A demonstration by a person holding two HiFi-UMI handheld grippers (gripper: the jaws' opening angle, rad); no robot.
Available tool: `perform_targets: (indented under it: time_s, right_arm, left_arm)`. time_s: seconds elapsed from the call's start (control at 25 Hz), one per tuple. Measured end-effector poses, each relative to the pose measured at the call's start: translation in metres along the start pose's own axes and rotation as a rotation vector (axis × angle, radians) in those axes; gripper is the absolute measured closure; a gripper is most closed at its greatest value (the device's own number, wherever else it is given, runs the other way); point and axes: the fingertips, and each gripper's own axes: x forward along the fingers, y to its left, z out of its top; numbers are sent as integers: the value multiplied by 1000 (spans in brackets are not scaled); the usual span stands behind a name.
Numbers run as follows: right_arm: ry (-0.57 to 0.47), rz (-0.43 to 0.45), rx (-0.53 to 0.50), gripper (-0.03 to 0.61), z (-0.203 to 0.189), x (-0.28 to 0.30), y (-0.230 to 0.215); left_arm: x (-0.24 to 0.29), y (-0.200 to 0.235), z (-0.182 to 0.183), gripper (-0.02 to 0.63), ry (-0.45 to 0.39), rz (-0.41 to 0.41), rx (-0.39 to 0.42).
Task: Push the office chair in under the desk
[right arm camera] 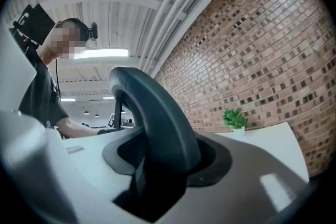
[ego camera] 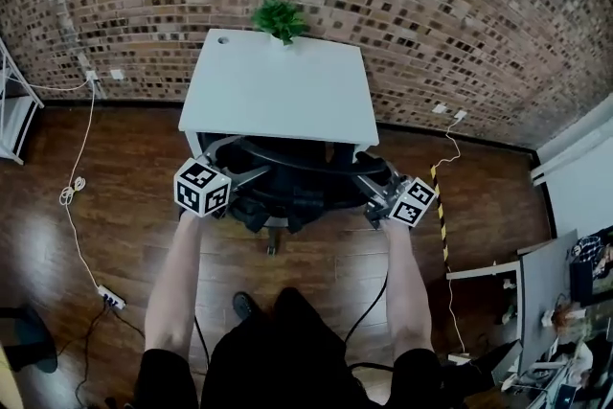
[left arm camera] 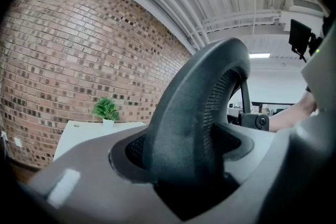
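A black office chair (ego camera: pixel 287 175) stands with its seat mostly beneath the white desk (ego camera: pixel 278 91) by the brick wall. Only its curved backrest rim and part of its base show at the desk's front edge. My left gripper (ego camera: pixel 239 179) holds the left end of that rim, and my right gripper (ego camera: pixel 372 185) holds the right end. In the left gripper view the dark mesh-backed frame (left arm camera: pixel 199 107) fills the gap between the grey jaws of the gripper (left arm camera: pixel 191 170). In the right gripper view the same frame (right arm camera: pixel 157 113) sits clamped in the gripper (right arm camera: pixel 160 176).
A small potted plant (ego camera: pixel 279 18) sits at the desk's far edge. On the wooden floor are a power strip (ego camera: pixel 112 299) with a white cable at the left and a yellow-black cable strip (ego camera: pixel 442 215) at the right. A cluttered table (ego camera: pixel 556 302) stands at the right and a white shelf (ego camera: pixel 14 115) at the left.
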Motion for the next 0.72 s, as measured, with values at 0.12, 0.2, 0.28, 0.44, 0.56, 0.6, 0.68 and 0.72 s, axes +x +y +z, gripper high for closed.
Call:
perform_targets:
  time_s: [0.12,0.2,0.28,0.44,0.56,0.6,0.68,0.72]
  right_arm:
    - [13,-2,4,373,-9,10,-35]
    - [12,0,-3,371,-11,10,-57]
    - [12,3,-16,370,-12,9,-69]
    - [24,5,-46,370,-22,15,-77]
    - [4,6,-72,370,-23,27,-92]
    - [-3,6,-74,370,-20,30,-96]
    - [-18,-6,-78,371,-11,38,-97]
    - [-27,-19,-85,371,-8,43,-95]
  left_arm:
    - [21,22,-2,74,-13,2,-14]
    - [39,32,-3,77,-25,1,-12]
    - [52,37,-6,78,-36,-2,-10]
    - [59,49,-21,80,-49,13,-51]
    - [71,68,-21,83,-57,2,-33]
    - [75,74,-19,84,-56,-2,-29]
    - [81,85,-15,84,-45,-27,-29]
    - [82,91,-14,84,-38,-50,-34]
